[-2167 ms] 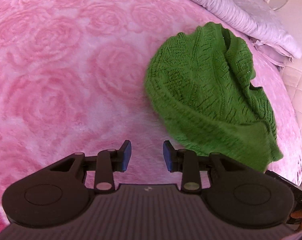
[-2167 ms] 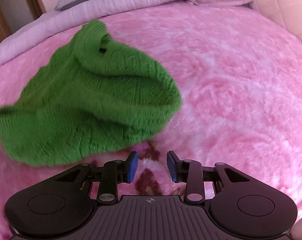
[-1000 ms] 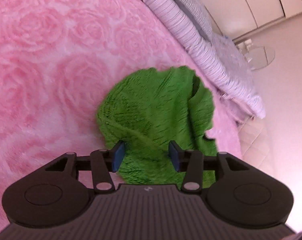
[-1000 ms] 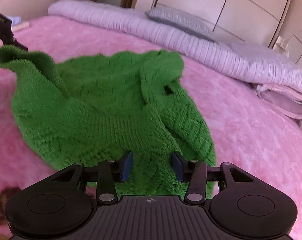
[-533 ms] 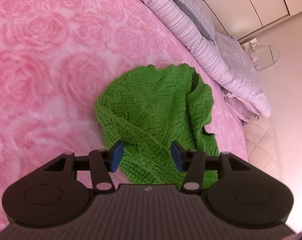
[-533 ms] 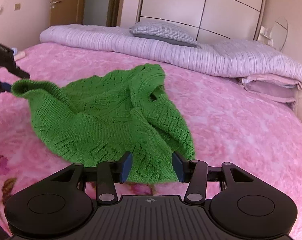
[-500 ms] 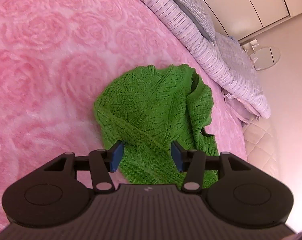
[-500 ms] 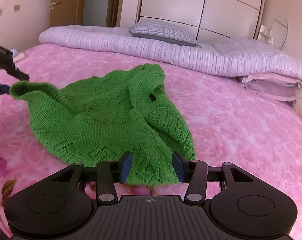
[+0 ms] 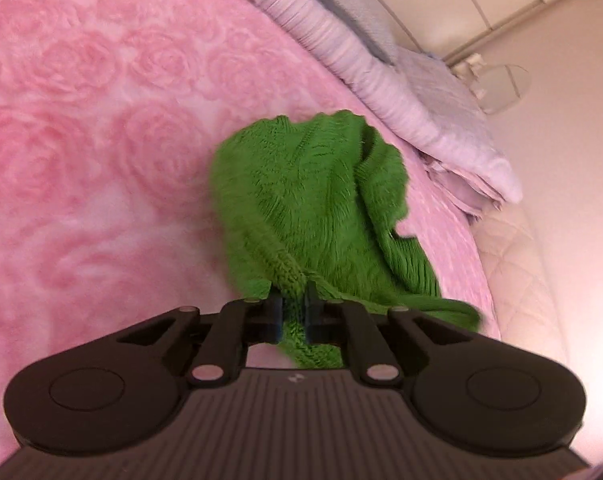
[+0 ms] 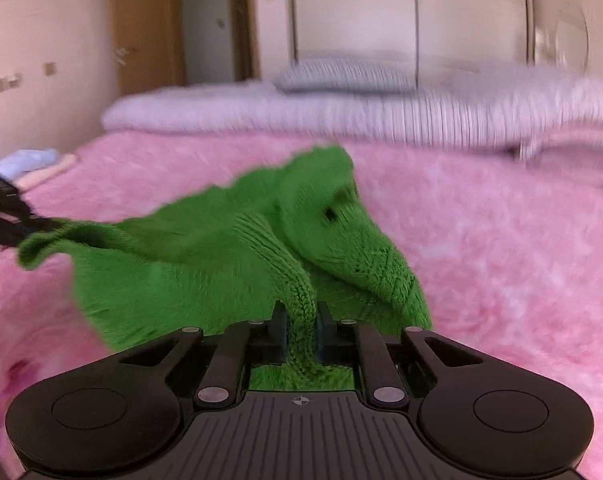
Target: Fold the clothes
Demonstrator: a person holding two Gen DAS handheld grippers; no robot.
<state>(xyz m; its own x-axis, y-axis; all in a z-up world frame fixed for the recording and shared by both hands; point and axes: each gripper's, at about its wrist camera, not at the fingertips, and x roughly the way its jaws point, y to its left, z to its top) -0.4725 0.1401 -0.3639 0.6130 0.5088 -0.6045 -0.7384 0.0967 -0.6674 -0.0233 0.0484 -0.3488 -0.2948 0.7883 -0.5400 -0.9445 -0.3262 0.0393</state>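
A green knitted sweater (image 9: pixel 313 200) lies bunched on the pink rose-patterned blanket (image 9: pixel 81 140). My left gripper (image 9: pixel 292 306) has its jaws closing, and their blue pads pinch a ribbed edge of the sweater. In the right wrist view the sweater (image 10: pixel 221 256) is pulled up off the blanket (image 10: pixel 501 240). My right gripper (image 10: pixel 300 322), jaws closing too, squeezes another ribbed fold. The left gripper (image 10: pixel 41 222) shows there at the far left, holding the stretched hem corner.
A rolled lilac striped duvet (image 9: pixel 341 40) and pillows (image 10: pixel 345 76) lie along the head of the bed. White wardrobe doors (image 10: pixel 381 12) and a wooden door stand behind. A round mirror (image 9: pixel 501 88) sits by the wall. The bed's quilted side (image 9: pixel 513 264) drops off at right.
Both grippers went from wide open around the sweater's edge to clamped on knit folds. The sweater is now lifted and stretched between them, and the right view has tilted upward.
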